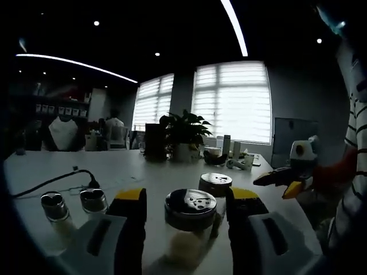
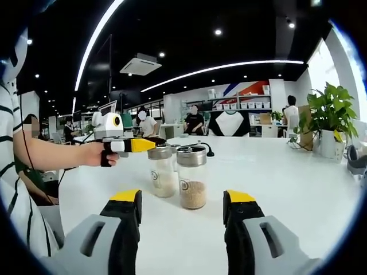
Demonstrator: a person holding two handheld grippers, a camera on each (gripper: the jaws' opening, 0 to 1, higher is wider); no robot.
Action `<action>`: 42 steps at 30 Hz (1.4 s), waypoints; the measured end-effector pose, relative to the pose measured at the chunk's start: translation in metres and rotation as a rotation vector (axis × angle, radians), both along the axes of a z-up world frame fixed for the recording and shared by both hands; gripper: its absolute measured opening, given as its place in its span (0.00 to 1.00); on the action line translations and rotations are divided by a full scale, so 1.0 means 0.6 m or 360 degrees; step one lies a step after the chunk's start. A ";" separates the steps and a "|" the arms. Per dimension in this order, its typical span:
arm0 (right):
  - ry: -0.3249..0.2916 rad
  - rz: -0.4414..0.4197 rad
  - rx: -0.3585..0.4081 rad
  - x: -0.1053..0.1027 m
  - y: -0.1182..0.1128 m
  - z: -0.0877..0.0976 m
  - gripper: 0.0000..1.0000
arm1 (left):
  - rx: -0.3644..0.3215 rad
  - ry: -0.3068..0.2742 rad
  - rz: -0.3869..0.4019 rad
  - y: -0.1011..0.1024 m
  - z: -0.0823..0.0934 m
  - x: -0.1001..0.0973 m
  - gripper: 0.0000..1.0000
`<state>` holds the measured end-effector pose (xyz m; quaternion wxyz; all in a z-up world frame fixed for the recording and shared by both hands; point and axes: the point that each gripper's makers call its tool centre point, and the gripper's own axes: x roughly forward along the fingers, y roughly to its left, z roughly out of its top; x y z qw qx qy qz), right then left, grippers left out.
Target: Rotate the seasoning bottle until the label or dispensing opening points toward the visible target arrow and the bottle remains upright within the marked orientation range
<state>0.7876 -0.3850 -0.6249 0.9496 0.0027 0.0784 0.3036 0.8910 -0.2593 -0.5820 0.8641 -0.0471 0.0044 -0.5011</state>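
I am working at a white worktop [image 2: 298, 189] spreading across the lower frame. My left hand-held gripper [image 1: 186, 209] is bracketing a seasoning bottle [image 1: 190, 220] at bottom centre, jaws wide on either side; I cannot tell if they touch. My right hand-held gripper [image 2: 180, 207] is standing wide, holding nothing, facing two bottles [image 2: 191, 177] at centre. A potted plant [image 2: 328, 117] is sitting at right.

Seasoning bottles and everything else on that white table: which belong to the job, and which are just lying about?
In the job:
- seasoning bottle between the left gripper jaws
- right gripper, open, empty

Lying about:
- three other seasoning bottles
- black cable
- potted plant
- white table
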 end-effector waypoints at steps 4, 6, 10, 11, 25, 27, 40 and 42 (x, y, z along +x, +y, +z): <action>-0.0018 0.0014 0.0035 -0.002 0.004 0.009 0.61 | 0.0011 -0.0042 0.0040 0.013 0.014 -0.006 0.57; -0.0067 0.0044 0.0097 -0.005 0.014 0.026 0.66 | 0.0026 -0.0064 0.0055 0.018 0.020 -0.013 0.58; -0.0136 0.0036 0.0116 -0.003 0.019 0.043 0.81 | 0.0035 -0.0098 0.0111 0.027 0.037 -0.023 0.62; -0.0147 0.0030 0.0118 -0.001 0.021 0.047 0.84 | 0.0019 -0.0099 0.0126 0.030 0.044 -0.024 0.64; -0.0184 -0.0009 0.0024 0.009 0.026 0.051 1.00 | 0.0006 -0.0076 0.0321 0.090 0.053 -0.030 0.99; -0.0197 -0.0004 -0.0009 0.009 0.029 0.050 1.00 | -0.0004 -0.0071 0.0329 0.095 0.053 -0.034 1.00; -0.0263 -0.0031 -0.0126 0.023 0.025 0.049 1.00 | -0.0073 -0.0057 0.0500 0.173 0.057 -0.067 1.00; -0.0263 -0.0051 -0.0128 0.026 0.022 0.050 1.00 | -0.0077 -0.0038 0.0541 0.191 0.052 -0.069 1.00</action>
